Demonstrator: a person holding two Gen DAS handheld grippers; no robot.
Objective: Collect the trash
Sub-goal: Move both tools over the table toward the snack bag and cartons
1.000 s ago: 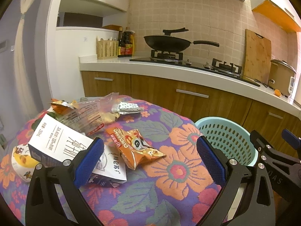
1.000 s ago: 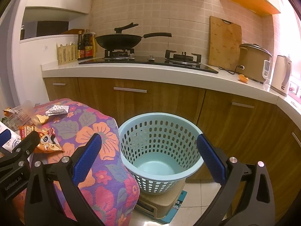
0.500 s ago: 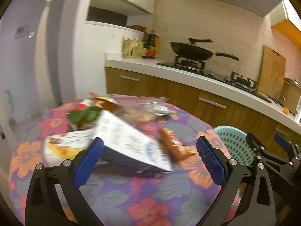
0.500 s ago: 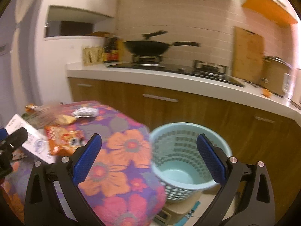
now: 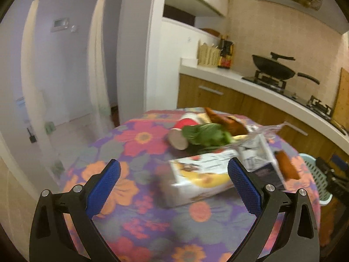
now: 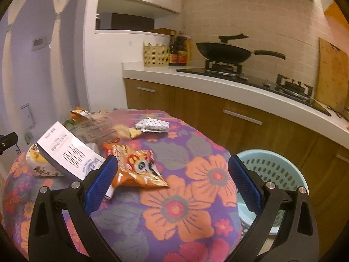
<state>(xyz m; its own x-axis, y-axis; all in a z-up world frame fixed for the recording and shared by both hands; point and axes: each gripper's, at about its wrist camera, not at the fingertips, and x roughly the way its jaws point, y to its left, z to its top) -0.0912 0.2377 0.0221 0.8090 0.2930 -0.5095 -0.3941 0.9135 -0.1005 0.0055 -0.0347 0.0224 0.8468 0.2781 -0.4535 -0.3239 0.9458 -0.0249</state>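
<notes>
Nearest: left gripper (image 5: 173, 181), jaws spread wide with nothing between them, poised above the flowered bench (image 5: 139, 139); the left wrist view is motion-blurred.
Right gripper (image 6: 172, 178): jaws likewise wide apart and empty, low over the bench edge.
Trash, near: an orange snack packet (image 6: 136, 168) lies flat just ahead of the right jaws, its left edge overlapping a white carton (image 6: 67, 155) that is propped at a tilt.
Trash, left side: a second carton with a banana picture (image 5: 202, 178) lies on its side just ahead of the left gripper's right jaw.
Trash, further back: a red paper cup (image 5: 183, 132) on its side, green leaves (image 5: 207, 134), a clear crinkled bag (image 6: 102, 126) and a small dotted wrapper (image 6: 152, 126), all bunched close.
Bin: a pale blue basket (image 6: 272, 170) on the floor just beside the bench, to the right, by the kitchen counter (image 6: 218, 83).
Doing it well: the packet looks the easiest first pick; it is likely thin and slippery, so pinch a raised edge, not the flat middle, and lift clear of the carton before swinging to the basket.
</notes>
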